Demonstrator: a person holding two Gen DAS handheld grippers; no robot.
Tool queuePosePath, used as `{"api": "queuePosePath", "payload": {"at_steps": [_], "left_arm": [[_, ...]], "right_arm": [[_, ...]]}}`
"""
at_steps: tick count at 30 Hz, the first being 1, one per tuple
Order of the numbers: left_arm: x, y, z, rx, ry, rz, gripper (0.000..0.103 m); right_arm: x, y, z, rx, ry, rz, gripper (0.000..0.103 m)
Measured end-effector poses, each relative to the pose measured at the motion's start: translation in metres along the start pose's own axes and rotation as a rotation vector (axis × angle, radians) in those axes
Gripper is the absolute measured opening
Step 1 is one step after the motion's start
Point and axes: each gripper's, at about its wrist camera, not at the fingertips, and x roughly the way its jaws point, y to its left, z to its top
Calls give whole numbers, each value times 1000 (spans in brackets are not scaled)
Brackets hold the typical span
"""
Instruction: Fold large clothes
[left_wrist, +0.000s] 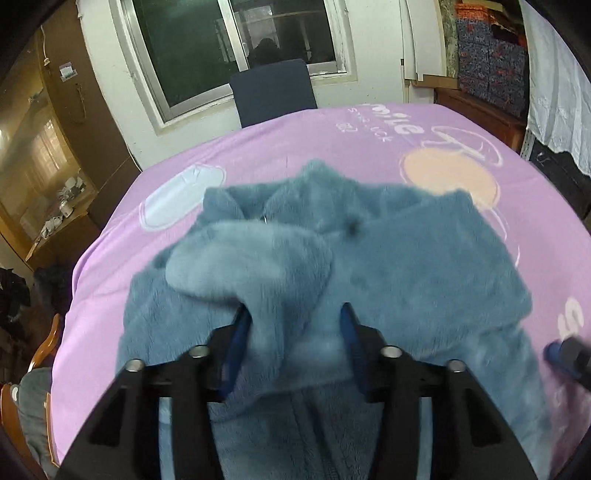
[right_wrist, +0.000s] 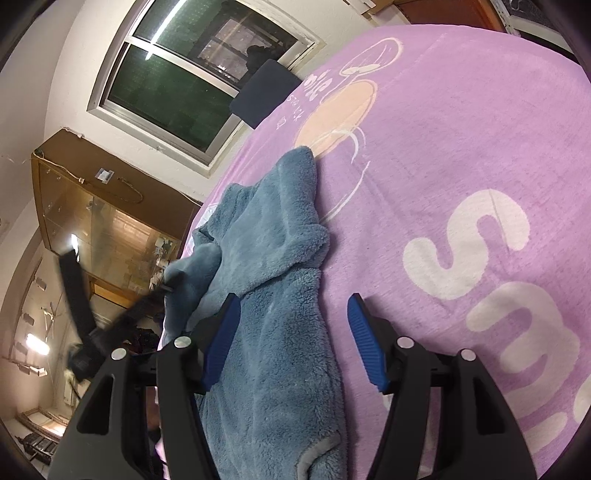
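Blue fleece garment (left_wrist: 369, 266) lay crumpled on the purple blanket (left_wrist: 295, 136) covering the surface, one sleeve folded over its middle. Left gripper (left_wrist: 291, 325) sat low over the garment's near part, fingers wide, fleece bunched between them, grip not confirmed. Right gripper (right_wrist: 293, 317) was tilted at the garment's right edge, fingers wide, holding nothing.

We see a bed or table (left_wrist: 369, 125), perhaps, under a purple blanket (right_wrist: 461, 147) bearing a blue fleece garment (left_wrist: 424, 266).
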Motion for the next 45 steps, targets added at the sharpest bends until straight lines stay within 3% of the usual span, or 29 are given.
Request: {"api": "queuePosePath", "payload": {"at_steps": [1,6,10,14,16,20,21,24,29,34,38,39,41,42,43,45], "left_arm": [[-3,4,-3,-1,-6,-2,55],[-35,53,-21,-44,-83,18,84],[-33,114,-46,-127,-49,69,85],[-18,173,-62,-312,4,43,85],[-4,188,-61,-350,36,46,85],[33,182,-63,-321,130,59,87],[36,180,-65,-323,115,55,87],[34,181,-67,-308,93,45,86],[40,201,-70,-389,101,-69,87],[42,204,-68,-375,106,-87,87],[42,204,-62,-368,108,-80,86],[42,205,-62,-373,108,-87,86],[42,206,-62,-370,107,-86,86],[40,205,-63,-366,105,-82,86],[40,204,-63,-362,102,-77,86],[37,202,-64,-349,95,-61,86]], "right_arm": [[0,-1,1,4,-1,-1,61],[0,0,2,-2,0,2,61],[-1,9,-1,-45,-9,8,61],[-3,25,-6,-125,-27,0,62],[-2,44,-10,-188,-20,-1,62],[10,111,-18,-381,24,-18,62],[15,130,-20,-436,33,-26,64],[46,195,-31,-654,75,-104,67],[113,251,-49,-867,109,-238,67],[176,277,-70,-1053,138,-386,67],[218,276,-78,-1148,161,-516,66],[225,274,-76,-1149,163,-542,64],[233,266,-65,-1107,176,-559,42],[231,261,-56,-1055,183,-550,18],[227,257,-48,-1005,183,-530,12],[206,247,-27,-867,161,-443,12]]}}
